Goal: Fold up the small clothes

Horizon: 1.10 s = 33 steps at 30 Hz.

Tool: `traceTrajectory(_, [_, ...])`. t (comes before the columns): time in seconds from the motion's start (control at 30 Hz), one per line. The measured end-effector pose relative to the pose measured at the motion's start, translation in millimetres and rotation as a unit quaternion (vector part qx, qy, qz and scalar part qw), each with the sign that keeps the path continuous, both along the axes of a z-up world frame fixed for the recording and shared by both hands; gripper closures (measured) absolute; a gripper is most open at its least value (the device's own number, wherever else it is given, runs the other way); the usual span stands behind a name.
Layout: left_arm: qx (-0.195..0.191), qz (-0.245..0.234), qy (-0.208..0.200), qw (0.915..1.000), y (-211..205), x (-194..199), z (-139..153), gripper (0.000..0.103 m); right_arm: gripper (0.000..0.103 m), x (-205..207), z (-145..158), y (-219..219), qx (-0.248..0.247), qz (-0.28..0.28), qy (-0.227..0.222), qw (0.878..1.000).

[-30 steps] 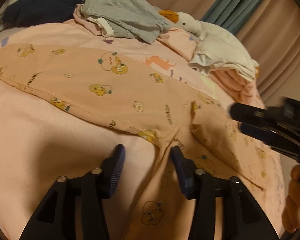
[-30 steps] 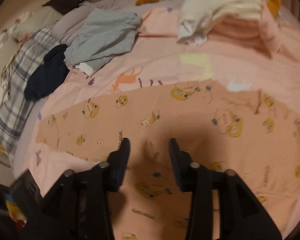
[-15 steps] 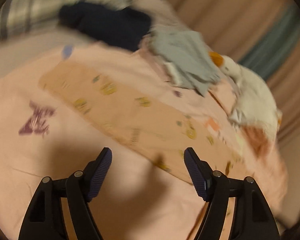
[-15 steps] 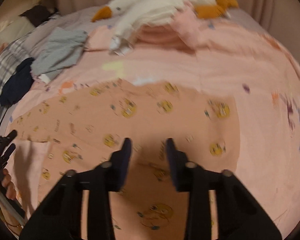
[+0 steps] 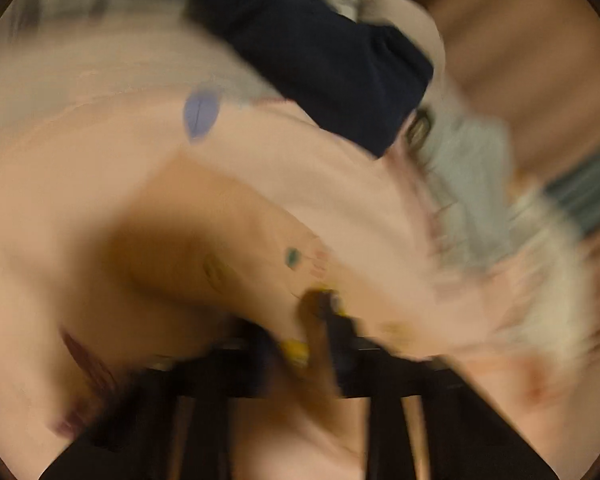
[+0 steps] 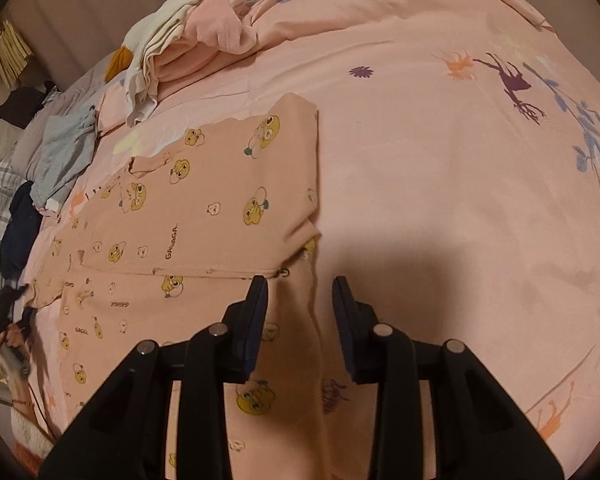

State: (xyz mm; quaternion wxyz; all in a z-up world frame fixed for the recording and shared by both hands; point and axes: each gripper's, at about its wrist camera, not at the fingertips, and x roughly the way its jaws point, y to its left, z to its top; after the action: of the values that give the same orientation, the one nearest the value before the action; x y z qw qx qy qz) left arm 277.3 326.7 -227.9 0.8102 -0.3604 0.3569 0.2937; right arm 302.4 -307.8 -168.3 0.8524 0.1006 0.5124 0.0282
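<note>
Dim warm light; left wrist view motion-blurred, right sharp, edges fisheye-bent.

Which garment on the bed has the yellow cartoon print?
The peach garment spread flat on the pink sheet. The grey and navy ones beyond its far end are plain and crumpled.

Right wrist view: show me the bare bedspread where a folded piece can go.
Free: the wide stretch of pink bedspread right of the duck-print garment, up to the deer print. Crowded: the far left, with the pink and cream pile, the grey garment and the navy garment.
</note>
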Motion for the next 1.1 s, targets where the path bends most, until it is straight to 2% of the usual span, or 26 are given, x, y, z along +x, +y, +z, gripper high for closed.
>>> traceTrajectory(0.07, [0.073,-0.020,0.038,0.9964,-23,16,7,0.101,0.068,-5,4,-8,0.003,-0.005,-0.008,1.000])
traceTrajectory(0.1, [0.093,-0.035,0.034,0.9945,-34,21,14,0.102,0.068,-9,7,-13,0.004,-0.011,-0.015,1.000])
traceTrajectory(0.2, [0.139,-0.099,-0.001,0.9853,-85,36,54,0.102,0.068,-20,18,-23,0.002,-0.013,-0.036,0.999])
traceTrajectory(0.27, [0.164,-0.157,-0.034,0.9734,-137,51,86,0.102,0.068,-29,27,-27,0.016,-0.005,-0.055,0.998])
traceTrajectory(0.33, [0.169,-0.232,-0.069,0.9555,-217,68,114,0.102,0.067,-37,36,-28,0.022,-0.006,-0.079,0.997])
traceTrajectory(0.37, [0.156,-0.270,-0.076,0.9471,-250,75,120,0.102,0.065,-40,40,-28,0.020,-0.008,-0.091,0.996])
traceTrajectory(0.4, [0.129,-0.328,-0.070,0.9332,-295,83,122,0.102,0.060,-43,45,-27,0.015,-0.005,-0.102,0.995])
traceTrajectory(0.47, [0.081,-0.426,-0.028,0.9008,-365,96,112,0.096,0.051,-48,53,-25,0.006,0.007,-0.116,0.993])
traceTrajectory(0.5, [0.057,-0.473,0.002,0.8794,-394,100,102,0.094,0.044,-50,56,-24,0.000,0.009,-0.120,0.993])
traceTrajectory(0.53, [0.041,-0.498,0.028,0.8655,-410,100,94,0.094,0.035,-52,58,-26,-0.004,0.011,-0.121,0.993])
traceTrajectory(0.57, [0.036,-0.512,0.046,0.8569,-422,94,89,0.094,0.030,-54,60,-29,-0.004,0.013,-0.119,0.993])
traceTrajectory(0.6, [0.041,-0.519,0.047,0.8523,-427,86,89,0.094,0.024,-54,61,-31,0.002,0.014,-0.117,0.993])
traceTrajectory(0.63, [0.050,-0.518,0.037,0.8531,-425,75,92,0.094,0.021,-53,60,-34,0.010,0.012,-0.114,0.993])
traceTrajectory(0.67, [0.056,-0.510,0.031,0.8578,-417,72,95,0.092,0.021,-52,58,-35,0.015,0.010,-0.109,0.994])
traceTrajectory(0.7, [0.056,-0.494,0.023,0.8672,-404,65,98,0.079,0.021,-50,56,-36,0.017,0.010,-0.103,0.994])
traceTrajectory(0.73, [0.052,-0.475,0.017,0.8783,-388,58,100,0.057,0.021,-48,53,-35,0.018,0.010,-0.096,0.995])
traceTrajectory(0.77, [0.046,-0.440,0.006,0.8970,-365,45,100,0.046,0.021,-45,49,-33,0.022,0.010,-0.089,0.996])
traceTrajectory(0.8, [0.045,-0.412,-0.002,0.9101,-346,35,97,0.037,0.020,-39,45,-29,0.031,0.012,-0.083,0.996])
traceTrajectory(0.87, [0.075,-0.362,-0.001,0.9292,-317,10,92,0.037,0.020,-26,39,-18,0.051,0.025,-0.071,0.996])
traceTrajectory(0.9, [0.099,-0.345,0.006,0.9333,-307,-2,87,0.037,0.020,-15,35,-11,0.060,0.028,-0.062,0.996])
traceTrajectory(0.93, [0.133,-0.336,0.017,0.9323,-298,-13,79,0.037,0.020,-4,32,-4,0.071,0.030,-0.053,0.996])
traceTrajectory(1.03, [0.180,-0.347,0.026,0.9200,-283,-26,56,0.037,0.023,39,15,21,0.108,0.045,-0.010,0.993])
traceTrajectory(1.07, [0.183,-0.352,0.036,0.9172,-281,-23,50,0.037,0.023,57,7,31,0.115,0.038,0.006,0.993])
traceTrajectory(1.1, [0.182,-0.360,0.042,0.9142,-280,-18,44,0.037,0.030,67,2,37,0.115,0.035,0.014,0.993])
